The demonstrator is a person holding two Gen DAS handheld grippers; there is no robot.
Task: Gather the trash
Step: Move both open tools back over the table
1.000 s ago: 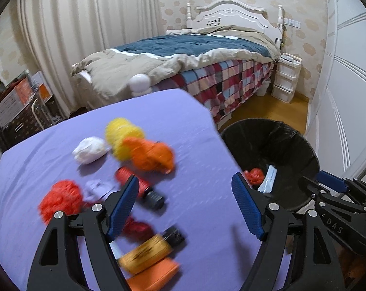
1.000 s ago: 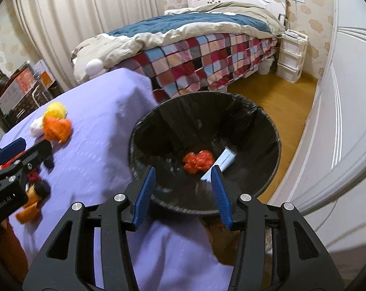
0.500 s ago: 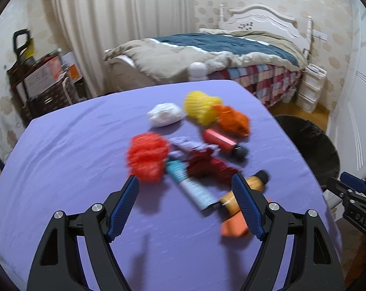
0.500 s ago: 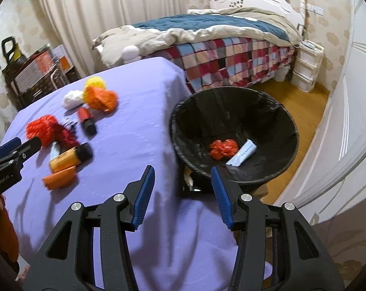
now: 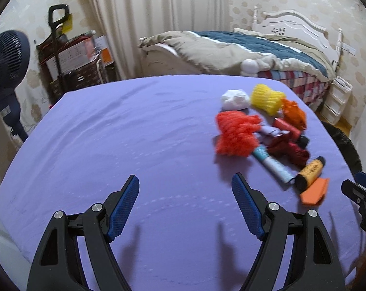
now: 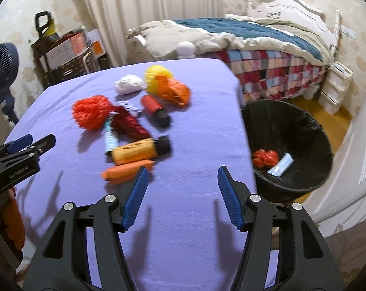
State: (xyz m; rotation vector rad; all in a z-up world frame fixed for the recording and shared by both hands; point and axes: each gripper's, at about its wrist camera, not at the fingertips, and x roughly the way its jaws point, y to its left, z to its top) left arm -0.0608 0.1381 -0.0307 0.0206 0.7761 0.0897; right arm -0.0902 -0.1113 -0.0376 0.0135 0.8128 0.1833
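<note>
A heap of trash lies on the purple table (image 5: pixel 134 145): a red mesh wad (image 5: pixel 236 133), a yellow mesh wad (image 5: pixel 265 98), a white crumpled piece (image 5: pixel 234 99), an orange bag (image 5: pixel 293 112), a red bottle (image 6: pixel 154 108), a blue-white tube (image 5: pixel 272 165), a yellow bottle (image 6: pixel 139 151) and an orange pack (image 6: pixel 124 171). My left gripper (image 5: pixel 185 206) hangs open over bare cloth, left of the heap. My right gripper (image 6: pixel 183 194) is empty, its jaws opening, just right of the orange pack. The black bin (image 6: pixel 292 145) holds a red wad (image 6: pixel 265 157) and a white tube (image 6: pixel 280 166).
A bed (image 6: pixel 243 38) stands behind the table and bin. A white drawer unit (image 6: pixel 335 84) sits at the bed's far side. A dark fan (image 5: pixel 6 55) and a laden cart (image 5: pixel 71 58) stand at the left wall. White door panels run along the right.
Both views have swung left, from the bin to the table. The right gripper's jaws stand wider than before. The left gripper stays open and now faces bare cloth left of the heap.
</note>
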